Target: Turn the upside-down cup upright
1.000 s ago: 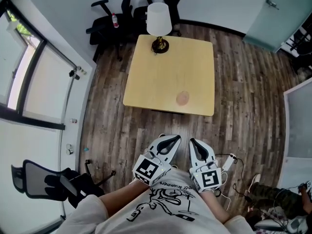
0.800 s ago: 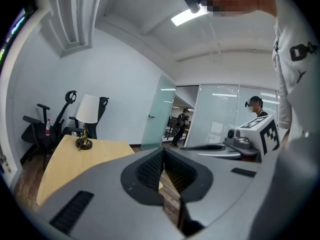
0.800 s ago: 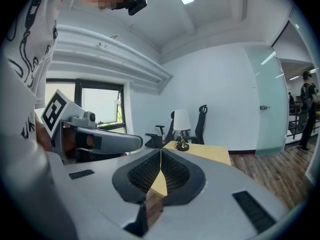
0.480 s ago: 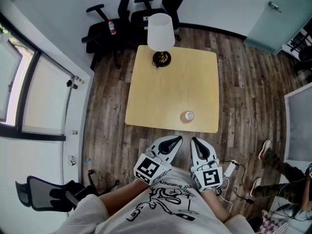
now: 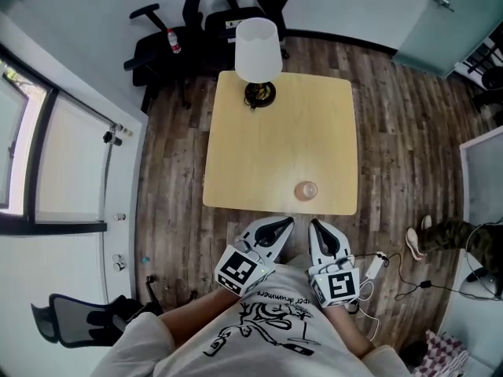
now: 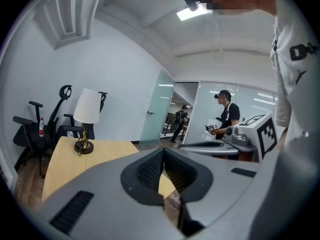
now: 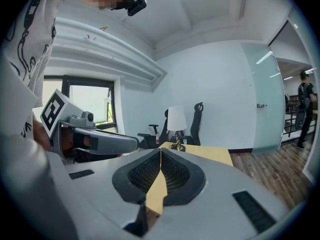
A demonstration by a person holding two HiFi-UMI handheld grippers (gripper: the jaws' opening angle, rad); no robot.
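Upside-down cup [image 5: 306, 190] sits near the table's [image 5: 275, 132] 6 o'clock edge, at 12 o'clock from your right gripper [image 5: 317, 228]. Right and left gripper [image 5: 281, 225] both pressed together, empty. The cup is probably light, rigid and slick — spread the jaws and pinch across its side wall.

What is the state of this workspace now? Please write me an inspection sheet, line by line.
Surface: wooden table, bare but for two things.
Job's things: cup near the table's front edge, standing alone; which end is up cannot be told.
Clutter: lamp at the far edge.
Claws: left claw and right claw both shut, empty, short of the table.
Cables: loose cable on the floor at the right.
Surroundings: plank floor, office chairs behind the table, window at the left, someone's leg at the right.
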